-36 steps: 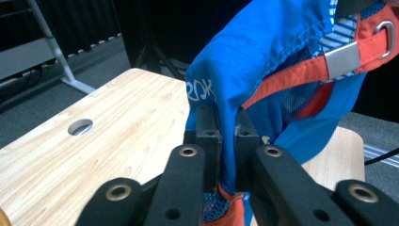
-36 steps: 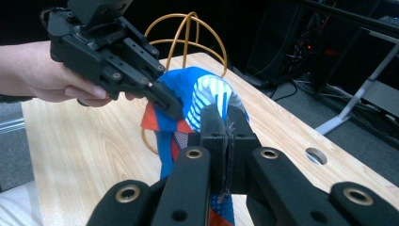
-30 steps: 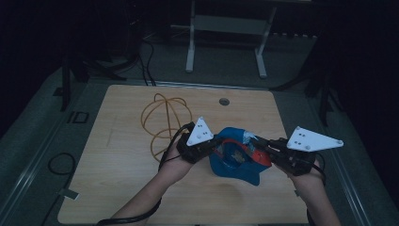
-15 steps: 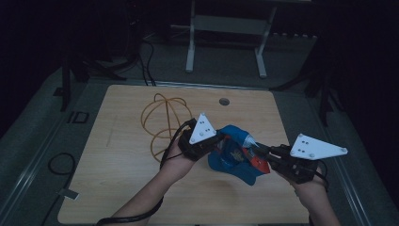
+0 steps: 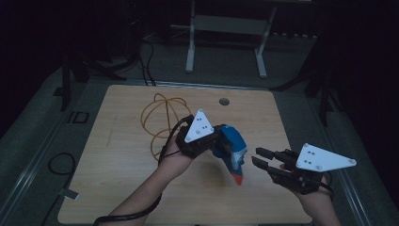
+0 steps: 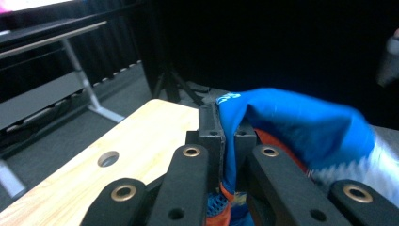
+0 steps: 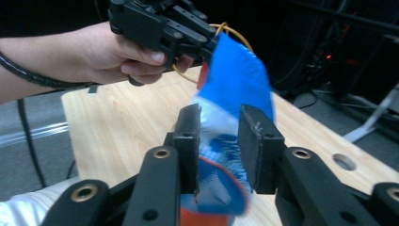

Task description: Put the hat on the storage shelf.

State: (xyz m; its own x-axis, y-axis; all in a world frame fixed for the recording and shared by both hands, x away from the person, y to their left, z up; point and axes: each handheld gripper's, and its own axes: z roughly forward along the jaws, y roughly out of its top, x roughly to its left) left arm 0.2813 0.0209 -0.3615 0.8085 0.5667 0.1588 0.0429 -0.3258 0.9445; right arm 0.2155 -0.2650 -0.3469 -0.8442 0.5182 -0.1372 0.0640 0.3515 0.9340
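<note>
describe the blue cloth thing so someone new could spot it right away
On the wooden table, look right of the orange cable loops. The cloth hangs from the left claw, above the tabletop. Nothing else there is bright blue; it has white and red-orange at its lower end.

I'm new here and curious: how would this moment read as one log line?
left claw: shut on blue cloth | right claw: open, apart from cloth | cloth: lifted, hanging over table

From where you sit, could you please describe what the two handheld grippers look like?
Both are black, with linked arms joined by brass-coloured rivets and flat block jaws. The left gripper and right gripper each carry a pale grey three-cornered plate on top. A black cable trails along the bare left forearm.
</note>
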